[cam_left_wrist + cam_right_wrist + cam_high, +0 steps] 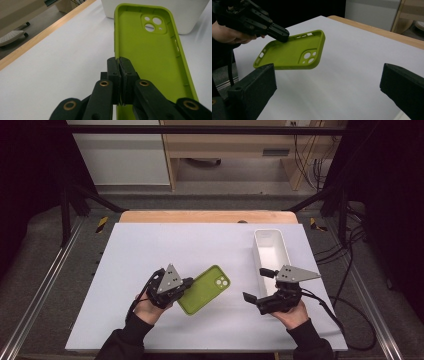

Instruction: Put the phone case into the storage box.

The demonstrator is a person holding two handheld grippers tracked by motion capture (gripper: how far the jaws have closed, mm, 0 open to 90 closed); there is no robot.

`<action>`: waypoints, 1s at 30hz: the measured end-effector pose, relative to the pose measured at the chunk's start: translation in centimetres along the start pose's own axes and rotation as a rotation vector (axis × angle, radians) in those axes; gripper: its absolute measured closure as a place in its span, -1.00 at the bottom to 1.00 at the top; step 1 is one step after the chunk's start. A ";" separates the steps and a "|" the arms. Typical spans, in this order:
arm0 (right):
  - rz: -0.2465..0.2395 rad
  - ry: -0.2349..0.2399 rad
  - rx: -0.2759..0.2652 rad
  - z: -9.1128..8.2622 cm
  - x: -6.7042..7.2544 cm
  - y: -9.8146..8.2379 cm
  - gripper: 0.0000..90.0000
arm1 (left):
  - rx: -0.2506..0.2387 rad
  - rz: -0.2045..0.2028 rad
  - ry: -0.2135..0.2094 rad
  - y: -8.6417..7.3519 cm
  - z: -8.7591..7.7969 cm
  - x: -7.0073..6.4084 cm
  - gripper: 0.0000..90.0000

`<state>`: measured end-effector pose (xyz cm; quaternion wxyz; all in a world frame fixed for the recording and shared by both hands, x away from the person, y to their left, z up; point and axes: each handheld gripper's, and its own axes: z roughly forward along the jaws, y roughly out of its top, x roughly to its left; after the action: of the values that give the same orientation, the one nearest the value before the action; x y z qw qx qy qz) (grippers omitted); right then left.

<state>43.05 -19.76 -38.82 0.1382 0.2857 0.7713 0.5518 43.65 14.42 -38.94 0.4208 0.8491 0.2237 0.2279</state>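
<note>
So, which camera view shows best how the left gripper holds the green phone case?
The left gripper view: the left gripper is shut on the side wall of the green phone case. The right gripper view shows the case lifted; the high view shows it small.

Even overhead light is brightening the white table (150, 270), while the frame edges are lying in darkness. The right gripper (329, 95) view's near jaws are blurring softly.

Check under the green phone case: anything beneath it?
The green phone case hangs clear of the white table, pinched at one edge by the left gripper; bare table shows beneath it.
</note>
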 end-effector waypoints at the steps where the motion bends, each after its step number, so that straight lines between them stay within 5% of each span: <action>1: 0.000 0.004 0.002 0.2 0.0 0.1 -0.96 | 0.000 0.003 -0.001 0.0 0.0 -0.1 0.95; 30: 0.019 0.063 0.123 3.9 0.5 2.3 -0.86 | -0.007 0.099 -0.015 0.7 -0.2 -1.6 0.95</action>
<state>45.42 -15.94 -37.97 0.0908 0.2836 0.8049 0.5133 42.40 13.25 -38.59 0.4136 0.8594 0.1774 0.2428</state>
